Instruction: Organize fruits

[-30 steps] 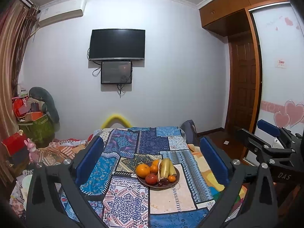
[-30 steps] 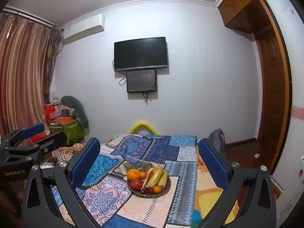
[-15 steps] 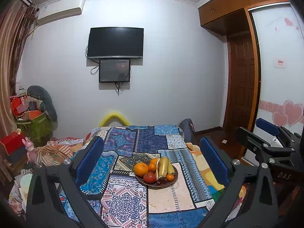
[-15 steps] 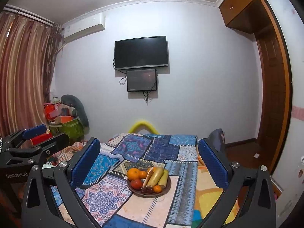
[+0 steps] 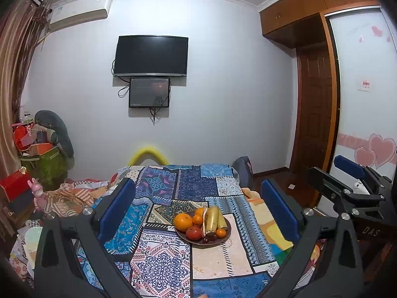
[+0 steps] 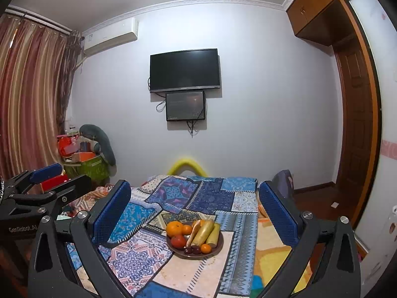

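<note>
While you hold both tools level above the near end of the bed, the fruit all sits together in one dark plate [image 5: 224, 238] on the patchwork quilt [image 5: 161, 263], straight ahead at twelve o'clock from either camera.

Your left gripper [image 5: 198, 211] has its jaws spread wide with nothing between the blue pads, and your right gripper [image 6: 194, 213] stands the same way, wide apart and holding nothing. The right tool shows at three o'clock in the left view, so you are carrying the pair side by side, both aimed at the plate, probably to keep it framed in both cameras.

On the plate, the large orange [image 5: 182, 221] is at ten o'clock, a red fruit [image 5: 193, 233] at seven, two small oranges [image 5: 197, 219] near the middle and [image 5: 220, 233] at four. The yellow-brown long fruits [image 5: 213, 219] lie across the centre pointing toward one o'clock, and small dark fruits [image 5: 209, 238] gather at six. Nothing lies loose on the quilt that I can see.

That leaves two readings: the fruit has been gathered into the plate and you are backing off, or it waits there to be sorted out of the plate. These views cannot settle which, so I won't name a move.
</note>
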A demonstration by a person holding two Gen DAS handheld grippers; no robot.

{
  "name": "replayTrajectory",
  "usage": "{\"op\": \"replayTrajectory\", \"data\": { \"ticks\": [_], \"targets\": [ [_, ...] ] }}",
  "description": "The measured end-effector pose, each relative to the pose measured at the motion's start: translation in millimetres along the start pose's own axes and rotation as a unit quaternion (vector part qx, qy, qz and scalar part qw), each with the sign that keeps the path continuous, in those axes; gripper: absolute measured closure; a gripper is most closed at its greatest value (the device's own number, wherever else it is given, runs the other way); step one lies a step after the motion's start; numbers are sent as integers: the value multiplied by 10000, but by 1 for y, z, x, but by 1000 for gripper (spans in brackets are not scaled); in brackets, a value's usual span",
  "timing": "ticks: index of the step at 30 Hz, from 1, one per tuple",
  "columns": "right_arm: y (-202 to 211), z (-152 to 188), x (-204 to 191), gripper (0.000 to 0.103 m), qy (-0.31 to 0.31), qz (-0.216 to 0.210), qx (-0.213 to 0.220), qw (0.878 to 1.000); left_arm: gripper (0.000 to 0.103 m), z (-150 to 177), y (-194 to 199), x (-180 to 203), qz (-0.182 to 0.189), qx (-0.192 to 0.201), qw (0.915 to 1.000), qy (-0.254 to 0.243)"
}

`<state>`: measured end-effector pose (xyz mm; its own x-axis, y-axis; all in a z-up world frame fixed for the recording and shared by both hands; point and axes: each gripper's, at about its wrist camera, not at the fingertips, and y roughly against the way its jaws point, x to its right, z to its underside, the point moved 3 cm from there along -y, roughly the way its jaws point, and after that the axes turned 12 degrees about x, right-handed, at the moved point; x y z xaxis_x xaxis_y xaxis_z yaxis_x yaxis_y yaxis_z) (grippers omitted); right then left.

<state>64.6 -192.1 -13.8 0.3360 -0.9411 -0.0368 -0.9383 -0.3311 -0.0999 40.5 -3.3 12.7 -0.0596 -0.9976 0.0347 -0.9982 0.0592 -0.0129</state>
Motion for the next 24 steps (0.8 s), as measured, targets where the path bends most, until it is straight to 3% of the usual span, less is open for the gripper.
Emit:
{"op": "replayTrajectory", "data": {
  "ticks": [24],
  "targets": [
    [-5, 1, 2, 0, 3, -5, -61, 10000, 0, 5, -10, -1, -15, -88, 10000, 1]
  ]
}}
